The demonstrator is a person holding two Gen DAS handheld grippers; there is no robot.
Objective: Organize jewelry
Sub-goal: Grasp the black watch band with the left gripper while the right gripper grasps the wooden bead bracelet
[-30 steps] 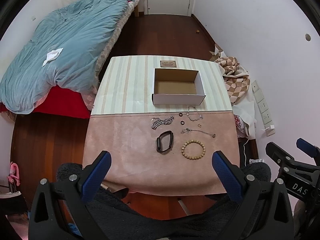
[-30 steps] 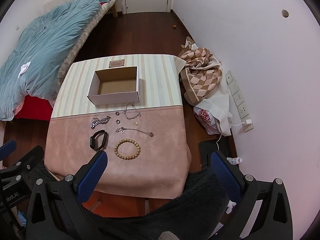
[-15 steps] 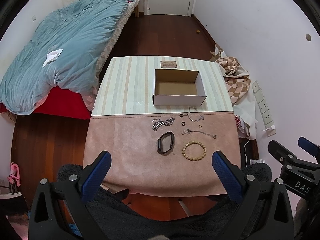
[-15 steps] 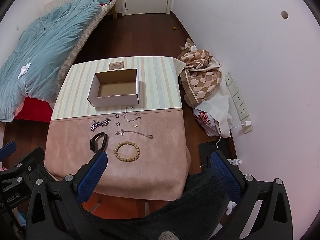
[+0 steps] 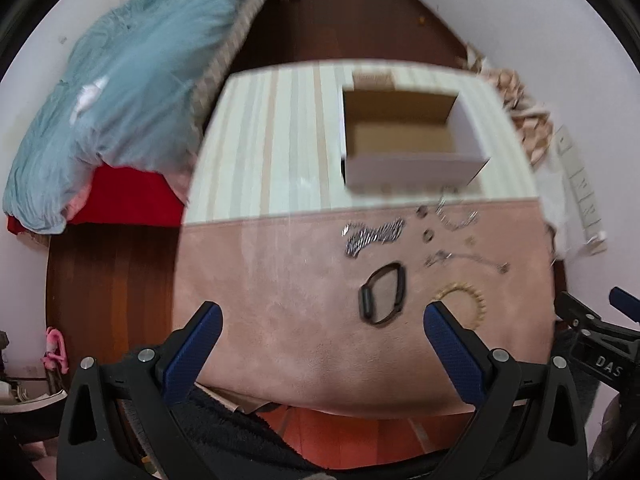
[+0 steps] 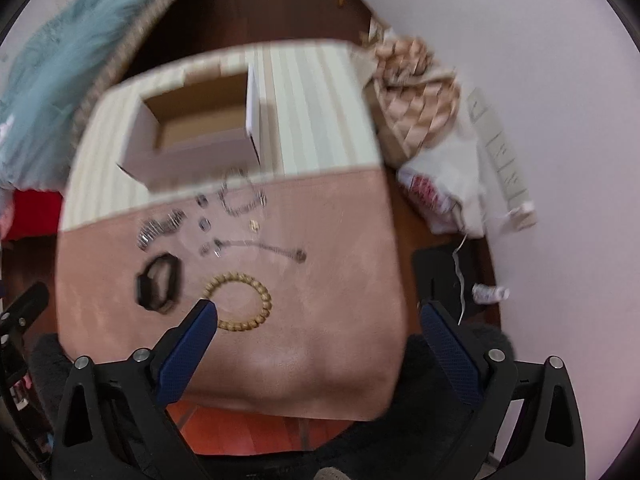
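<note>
An open white cardboard box (image 5: 412, 160) (image 6: 192, 156) stands on the striped far half of the table. Jewelry lies on the pink cloth in front of it: a black band (image 5: 382, 294) (image 6: 159, 282), a wooden bead bracelet (image 5: 476, 300) (image 6: 248, 300), a silver mesh bracelet (image 5: 372, 236) (image 6: 160, 228), a thin chain (image 5: 464, 258) (image 6: 256, 246), a second chain (image 6: 240, 200) and small rings (image 6: 204, 224). My left gripper (image 5: 320, 320) is open above the near cloth, left of the band. My right gripper (image 6: 316, 316) is open, its left finger (image 6: 192, 340) overlapping the bead bracelet. Both views are blurred.
A bed with a blue quilt (image 5: 120, 92) lies left of the table (image 5: 260, 128). Checkered fabric and bags (image 6: 420, 92) are heaped between the table and the right wall, with a power strip (image 6: 504, 160). The right gripper's body (image 5: 596, 344) shows at the left view's right edge.
Both grippers have dropped and moved forward toward the table, so the jewelry and box look much larger. The jewelry has not shifted. Both stay open.
</note>
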